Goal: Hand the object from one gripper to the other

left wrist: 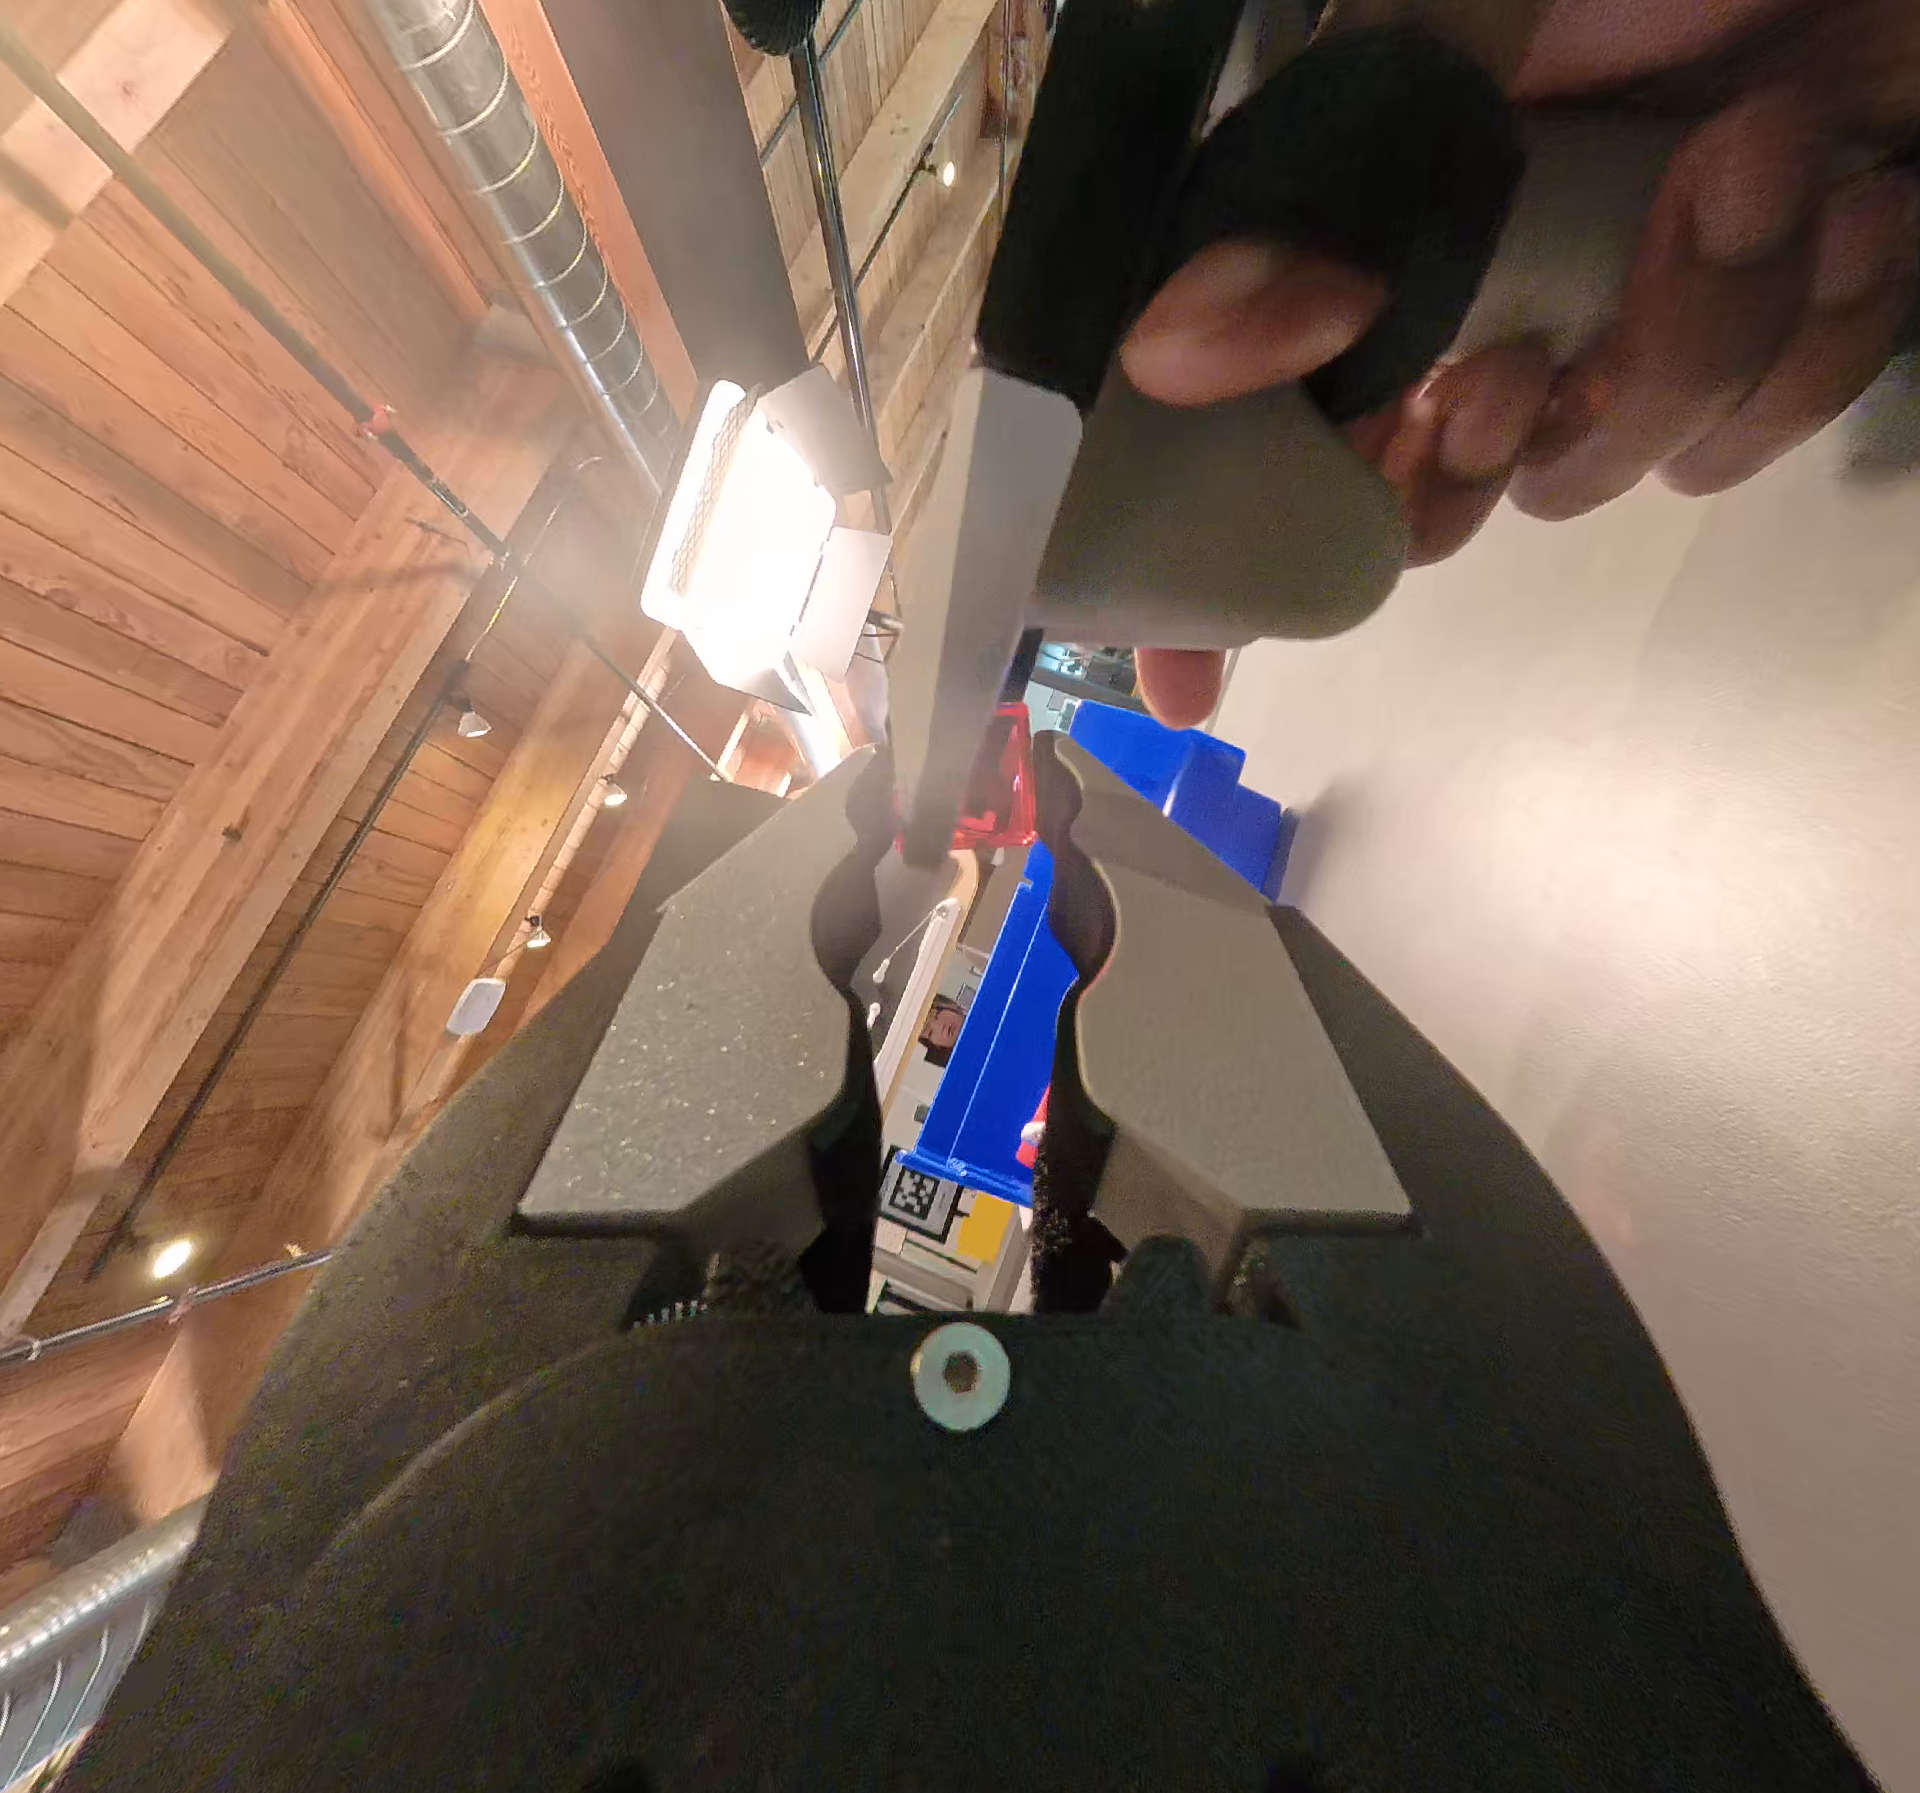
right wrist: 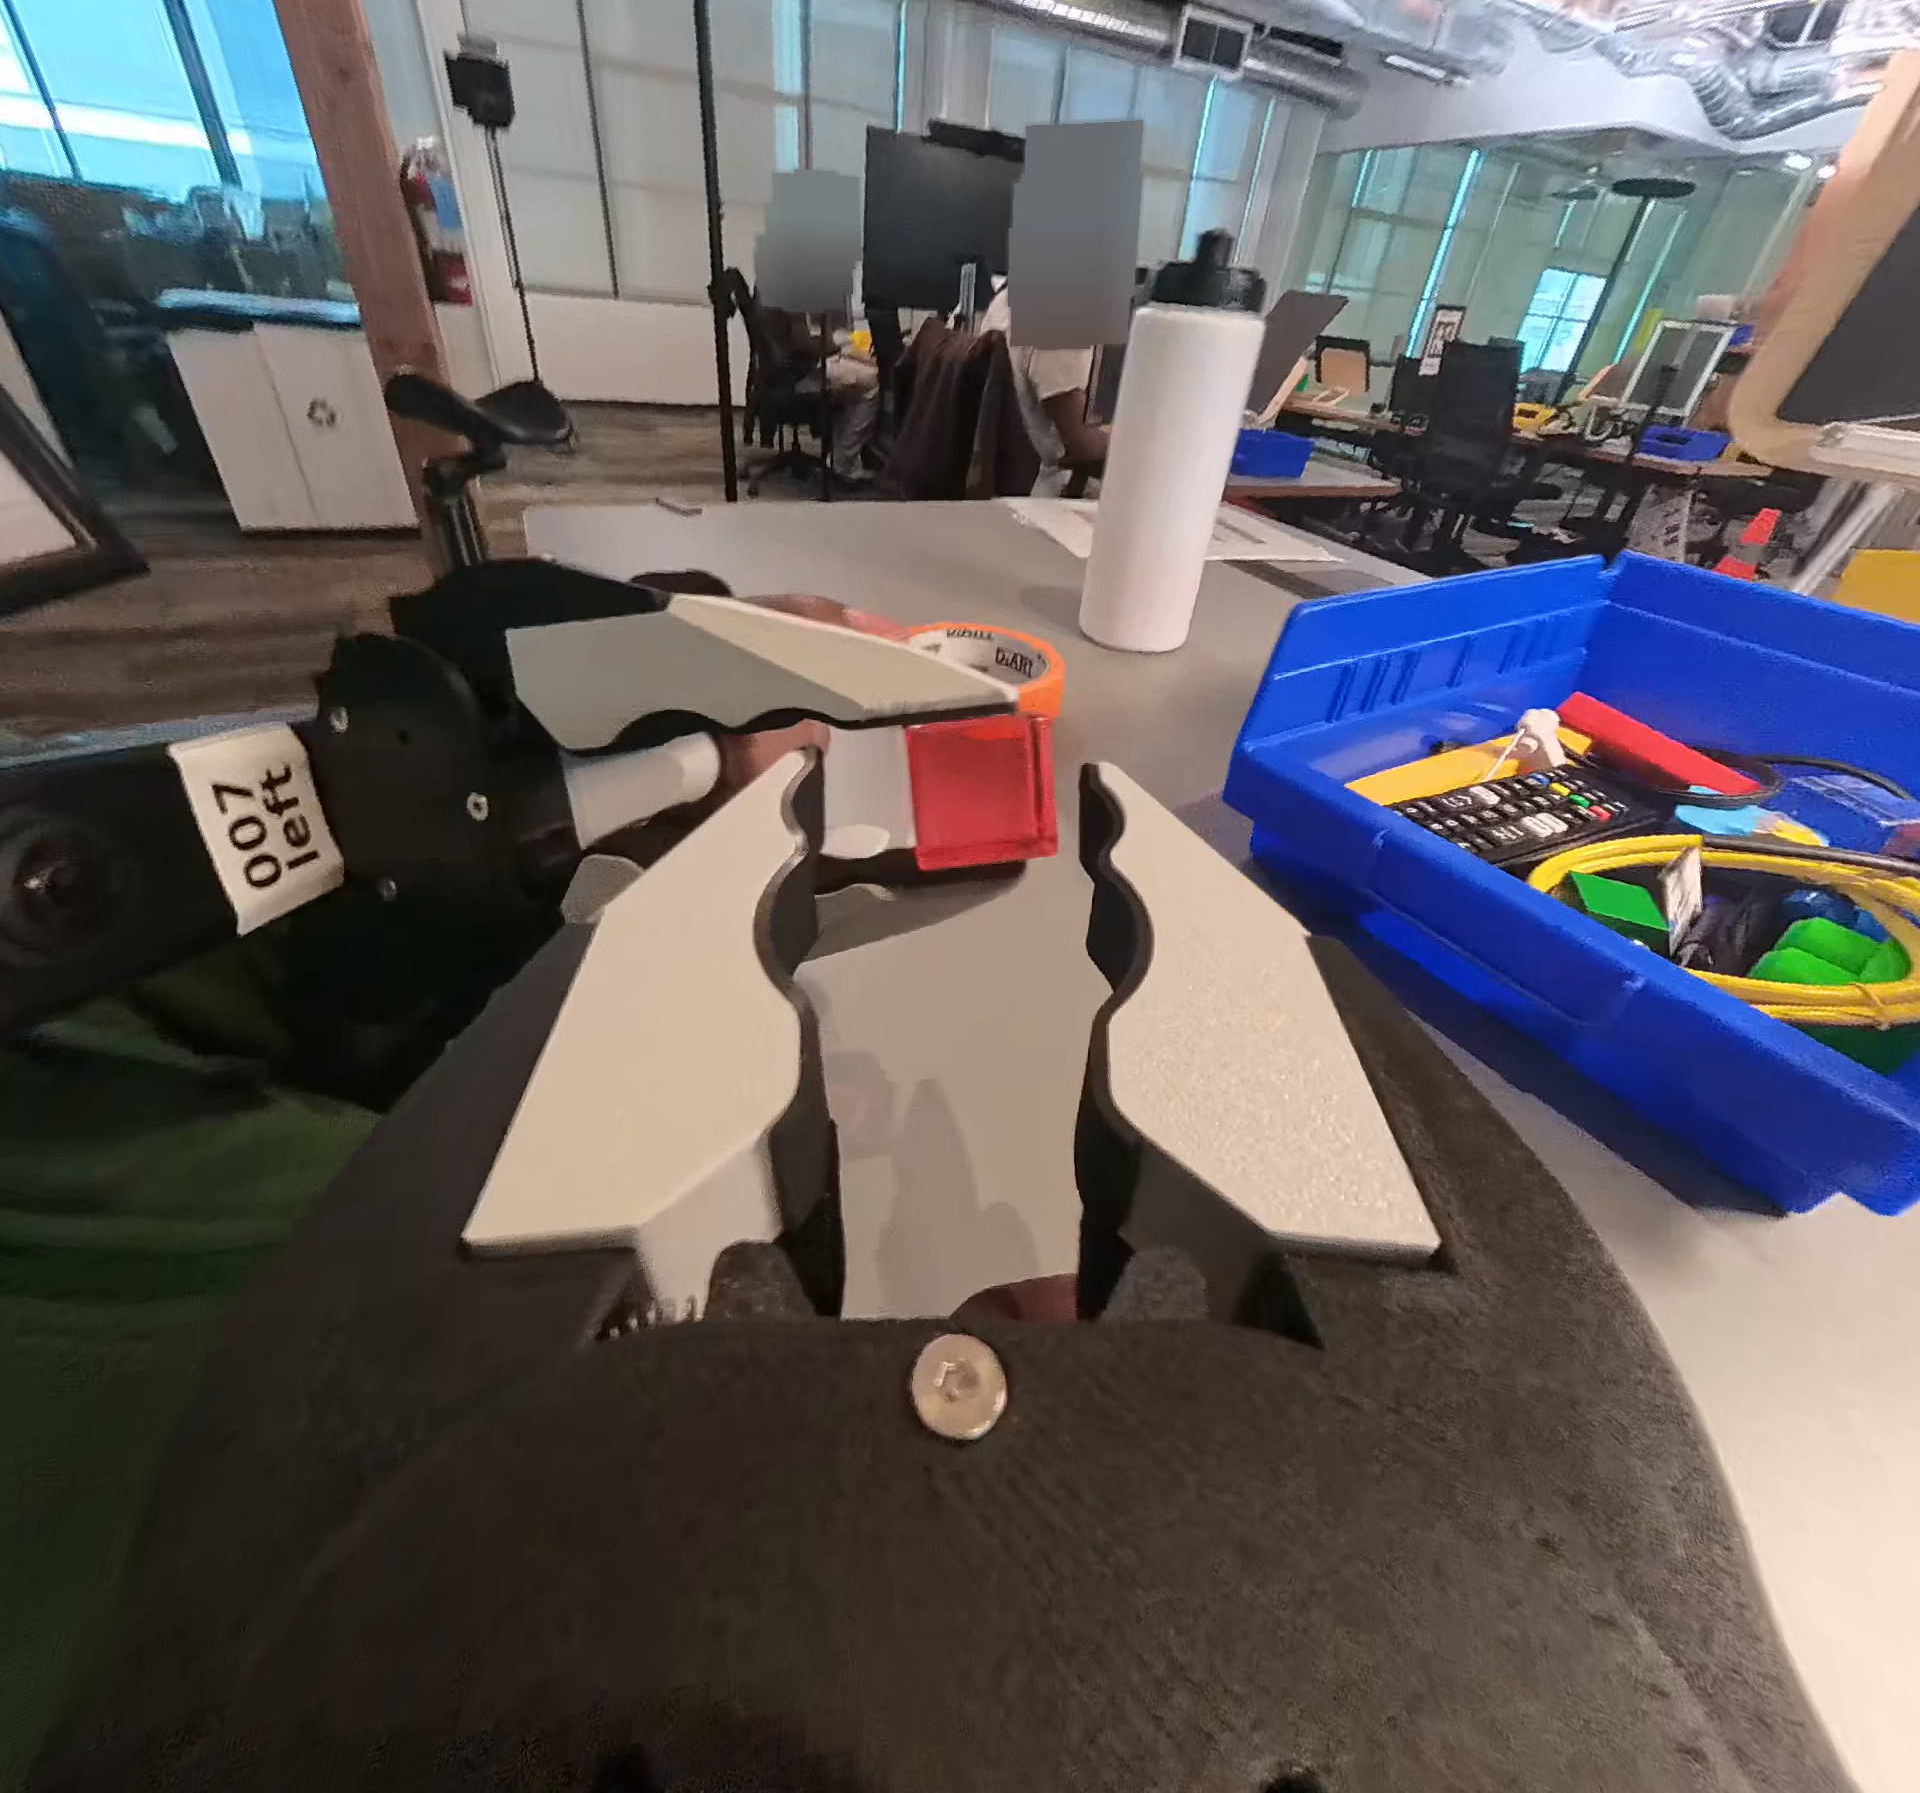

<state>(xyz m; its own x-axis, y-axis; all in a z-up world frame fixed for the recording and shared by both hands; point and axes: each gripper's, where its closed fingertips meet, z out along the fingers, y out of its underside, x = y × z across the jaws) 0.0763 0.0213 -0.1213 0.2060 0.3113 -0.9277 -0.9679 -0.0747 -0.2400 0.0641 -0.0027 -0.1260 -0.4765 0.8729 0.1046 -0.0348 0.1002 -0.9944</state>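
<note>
A red block (right wrist: pixel 977 798) is clamped between the fingers of my left gripper (left wrist: pixel 961 756), just above the grey table (right wrist: pixel 935 559). In the left wrist view the block (left wrist: pixel 1003 787) sits between the fingertips. That gripper comes in from the left, rolled on its side; its upper finger (right wrist: pixel 779 668) lies over the block. My right gripper (right wrist: pixel 945 772) is open, its tips standing either side of the block without closing on it. One right finger (left wrist: pixel 956 621) crosses in front of the block. A hand (left wrist: pixel 1558 341) holds the right gripper.
A blue bin (right wrist: pixel 1455 663) with a remote, yellow cable and green blocks stands to the right. A white bottle (right wrist: pixel 1164 476) and an orange tape roll (right wrist: pixel 1039 689) stand behind the block. People sit at desks farther back. A bright lamp (left wrist: pixel 748 528) stands behind.
</note>
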